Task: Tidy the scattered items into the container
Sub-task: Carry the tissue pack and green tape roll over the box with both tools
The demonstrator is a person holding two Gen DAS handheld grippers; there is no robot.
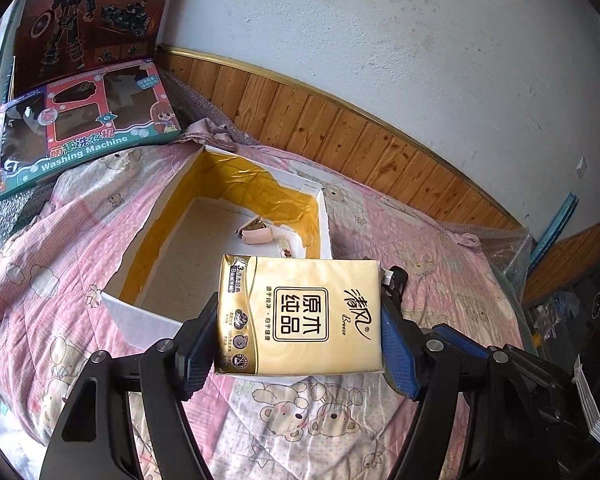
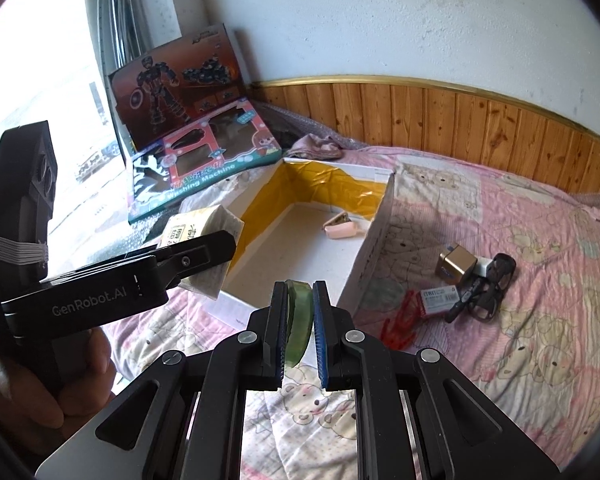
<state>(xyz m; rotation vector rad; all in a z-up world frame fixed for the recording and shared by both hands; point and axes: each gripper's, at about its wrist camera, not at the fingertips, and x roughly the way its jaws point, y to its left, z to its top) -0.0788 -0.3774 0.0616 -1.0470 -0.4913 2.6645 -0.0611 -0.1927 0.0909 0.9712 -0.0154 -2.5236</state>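
My left hand-held gripper (image 1: 300,320) clamps the tissue pack (image 1: 298,316) just above the box's (image 1: 324,216) near edge, long axis crosswise; right hand-held gripper (image 2: 300,324) pinches a green disc (image 2: 299,320), nearer the box's near wall.

One tissue pack (image 1: 298,316), gold-wrapped. One green disc (image 2: 299,322), edge-on. One open white box (image 2: 374,234) with yellow lining, holding one pink roll-shaped item (image 2: 342,231) and one small brownish piece too unclear to name. Two grippers: left gripper (image 1: 298,340), right gripper (image 2: 300,332). Two toy boxes: one washing machine toy box (image 2: 204,168), one robot figure box (image 2: 176,82). On the bed: one gold cube (image 2: 454,266), one small white packet (image 2: 438,295), one black tangle (image 2: 488,286), one red tangle (image 2: 400,320).
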